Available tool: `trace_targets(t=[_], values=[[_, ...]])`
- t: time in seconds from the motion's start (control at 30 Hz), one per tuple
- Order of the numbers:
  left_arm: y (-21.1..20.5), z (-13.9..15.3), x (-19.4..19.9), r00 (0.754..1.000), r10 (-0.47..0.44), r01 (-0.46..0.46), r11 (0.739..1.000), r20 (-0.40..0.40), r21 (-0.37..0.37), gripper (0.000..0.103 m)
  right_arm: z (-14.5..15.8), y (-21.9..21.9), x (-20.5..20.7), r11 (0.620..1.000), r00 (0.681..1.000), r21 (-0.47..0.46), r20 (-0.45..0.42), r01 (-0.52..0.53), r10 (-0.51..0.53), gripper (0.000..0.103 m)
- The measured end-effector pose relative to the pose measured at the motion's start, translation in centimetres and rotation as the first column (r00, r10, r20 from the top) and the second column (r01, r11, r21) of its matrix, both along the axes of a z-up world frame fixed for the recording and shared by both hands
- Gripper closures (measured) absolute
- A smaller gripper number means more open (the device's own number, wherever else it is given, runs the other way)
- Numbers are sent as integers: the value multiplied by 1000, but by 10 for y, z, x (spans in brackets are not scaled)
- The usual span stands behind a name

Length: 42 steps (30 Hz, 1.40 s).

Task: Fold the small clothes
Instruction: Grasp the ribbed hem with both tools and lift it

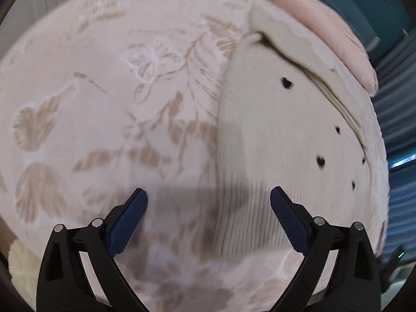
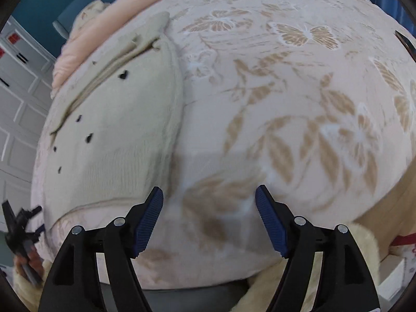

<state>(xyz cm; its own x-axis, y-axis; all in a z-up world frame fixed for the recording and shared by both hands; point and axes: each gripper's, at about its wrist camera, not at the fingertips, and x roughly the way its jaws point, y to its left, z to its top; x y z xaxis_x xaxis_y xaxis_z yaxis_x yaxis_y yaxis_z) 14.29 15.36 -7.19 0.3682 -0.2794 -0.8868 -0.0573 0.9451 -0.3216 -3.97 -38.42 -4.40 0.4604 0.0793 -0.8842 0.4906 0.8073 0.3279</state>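
A small beige knit garment (image 1: 280, 135) with little black heart marks lies folded on a pink bedspread (image 1: 104, 91) patterned with tan leaves and butterflies. Its ribbed hem is nearest the camera. My left gripper (image 1: 208, 202) is open and empty, hovering just above the hem's left edge. In the right wrist view the garment (image 2: 122, 130) lies at the left on the bedspread (image 2: 286, 104). My right gripper (image 2: 209, 200) is open and empty, over bare bedspread just right of the garment.
A folded pink blanket (image 1: 325, 26) lies behind the garment, also seen in the right wrist view (image 2: 85, 44). Teal wall and white panelled cabinet (image 2: 20, 83) are at the left. A cream fluffy rug (image 2: 358, 247) lies below the bed edge.
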Motion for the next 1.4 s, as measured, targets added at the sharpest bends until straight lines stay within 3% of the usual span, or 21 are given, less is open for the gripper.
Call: trace_targets(t=[0.17, 0.47, 0.5, 0.53, 0.6, 0.63, 0.67, 0.7, 0.77, 0.87, 1.07, 1.2, 1.27, 1.4], values=[[-28, 0, -10, 1000, -15, 15, 1000, -12, 10, 5, -3, 21, 23, 997, 999, 70, 42, -38, 35, 24], [-54, -3, 17, 998, -4, -2, 996, -66, -85, 9, -5, 51, 63, 993, 996, 115, 88, -35, 25, 24], [-53, -2, 20, 998, 6, -12, 995, -67, -97, 19, -5, 50, 65, 992, 996, 126, 92, -25, 13, 30], [-52, 0, 20, 998, 8, -15, 994, -66, -109, 28, -4, 49, 66, 989, 995, 144, 102, -19, 5, 44], [-54, 3, 24, 997, -18, 8, 992, -77, -125, 68, -2, 47, 67, 986, 995, 166, 102, -19, 2, 67], [-53, 5, 24, 996, -20, 9, 992, -85, -122, 77, 0, 45, 67, 984, 994, 175, 112, -12, -8, 80], [-50, 7, 23, 996, -8, -3, 993, -94, -119, 90, 4, 42, 65, 982, 990, 190, 137, -5, -22, 85], [-48, 9, 21, 995, -2, -11, 992, -99, -124, 93, 8, 40, 62, 980, 987, 200, 155, -1, -31, 90], [-39, 20, 13, 996, 22, -33, 992, -85, -123, 95, 21, 35, 55, 978, 977, 206, 203, 18, -61, 94], [-37, 45, 1, 1000, -6, 4, 995, -21, -98, 96, 42, 31, 45, 978, 965, 207, 257, 5, -59, 96], [-33, 84, -35, 996, -82, 84, 993, 27, -88, 96, 78, 31, 21, 986, 965, 140, 256, -94, 56, 97], [-24, 97, -86, 990, -141, 141, 989, 6, -51, 96, 86, 38, -12, 969, 961, 41, 140, -245, 237, 97], [-18, 94, -117, 986, -162, 160, 986, -34, -47, 96, 84, 45, -38, 941, 940, 5, 52, -338, 337, 97], [-9, 86, -186, 970, -203, 200, 979, -133, -39, 96, 77, 58, -98, 882, 879, 56, -78, -468, 471, 97]])
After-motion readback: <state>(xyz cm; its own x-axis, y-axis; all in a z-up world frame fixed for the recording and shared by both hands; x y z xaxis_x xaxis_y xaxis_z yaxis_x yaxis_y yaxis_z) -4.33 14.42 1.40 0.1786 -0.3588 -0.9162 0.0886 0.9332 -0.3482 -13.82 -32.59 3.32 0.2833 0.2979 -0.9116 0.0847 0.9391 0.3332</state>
